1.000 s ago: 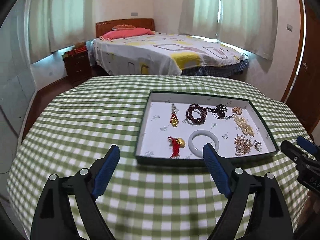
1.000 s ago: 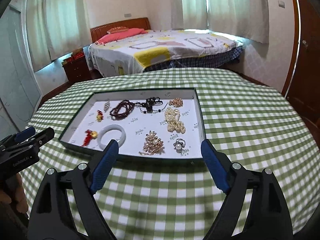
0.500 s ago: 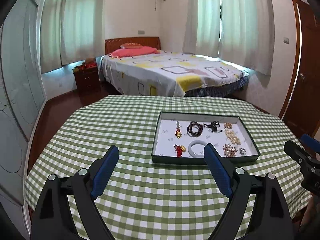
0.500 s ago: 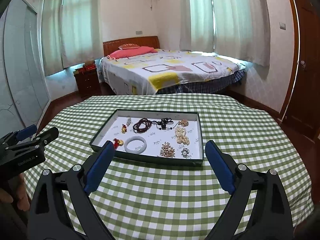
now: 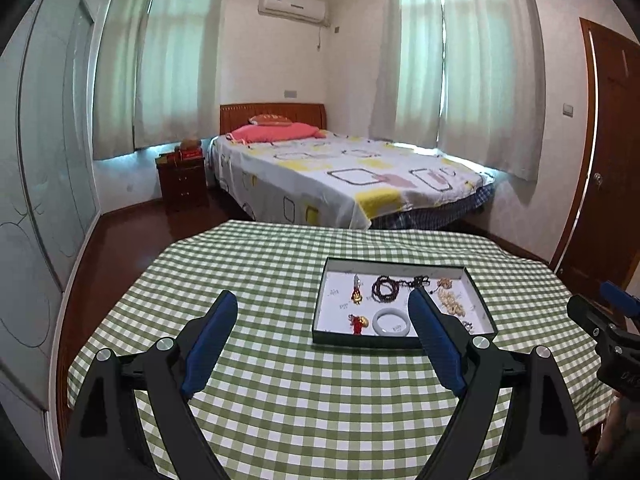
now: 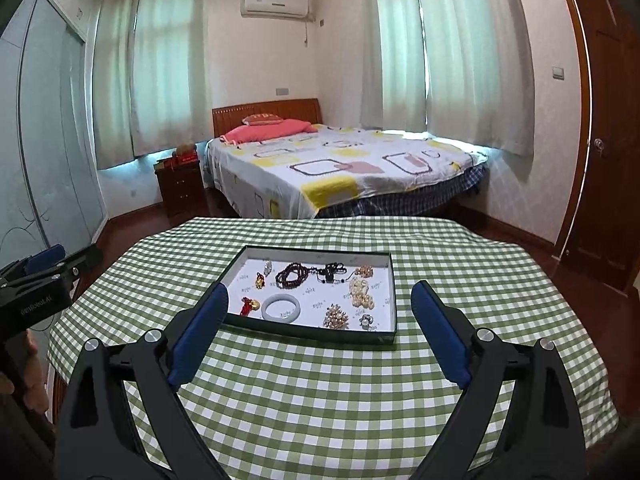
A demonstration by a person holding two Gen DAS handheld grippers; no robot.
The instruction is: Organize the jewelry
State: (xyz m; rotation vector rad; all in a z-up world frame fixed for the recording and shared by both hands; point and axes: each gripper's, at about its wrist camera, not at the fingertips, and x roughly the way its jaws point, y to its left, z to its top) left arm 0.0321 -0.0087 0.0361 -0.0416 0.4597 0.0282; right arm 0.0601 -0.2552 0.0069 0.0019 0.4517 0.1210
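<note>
Jewelry tray [image 6: 390, 292] holds one white bangle [image 6: 281, 307], one dark bead string [image 6: 294, 274]; both grippers' jaws wide, empty.

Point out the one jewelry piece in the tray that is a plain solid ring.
The white jade-like bangle near the tray's front edge; the other pieces are beaded, clustered or tasselled.

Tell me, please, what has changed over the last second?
Both grippers, left and right, have drawn back and up from the tray, empty; the right jaws have just been opening slightly. The white bangle and other jewelry lie unmoved.
</note>
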